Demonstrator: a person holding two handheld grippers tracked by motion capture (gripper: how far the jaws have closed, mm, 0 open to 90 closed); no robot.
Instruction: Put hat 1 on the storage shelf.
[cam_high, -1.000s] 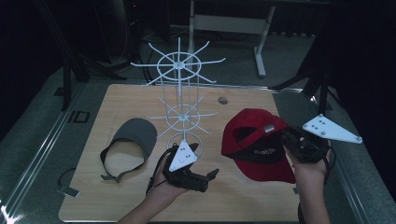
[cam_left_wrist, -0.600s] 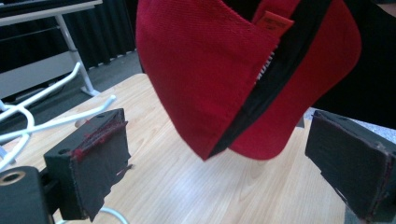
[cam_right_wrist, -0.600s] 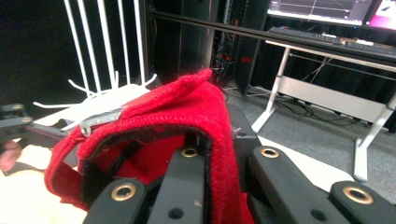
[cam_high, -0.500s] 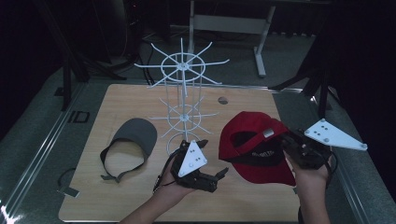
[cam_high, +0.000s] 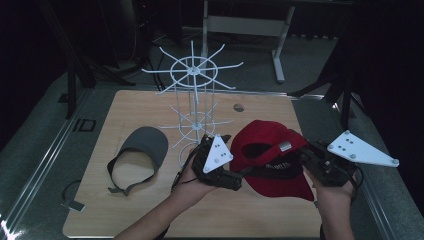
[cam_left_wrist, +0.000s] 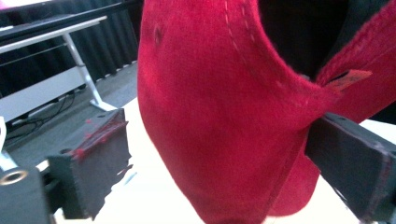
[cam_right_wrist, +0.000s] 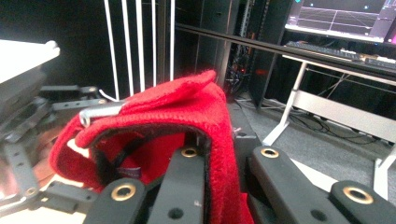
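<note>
The right gripper (cam_high: 309, 161) is clamping the red cap's (cam_high: 272, 155) rim, while the left gripper (cam_high: 239, 176) (jaws spread) is straddling its opposite edge.

Red cap (cam_high: 272, 165); grey visor (cam_high: 145, 145); white wire rack (cam_high: 195, 95).

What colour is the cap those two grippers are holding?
The cap is red with a dark inner band, clearest in the left gripper view.
</note>
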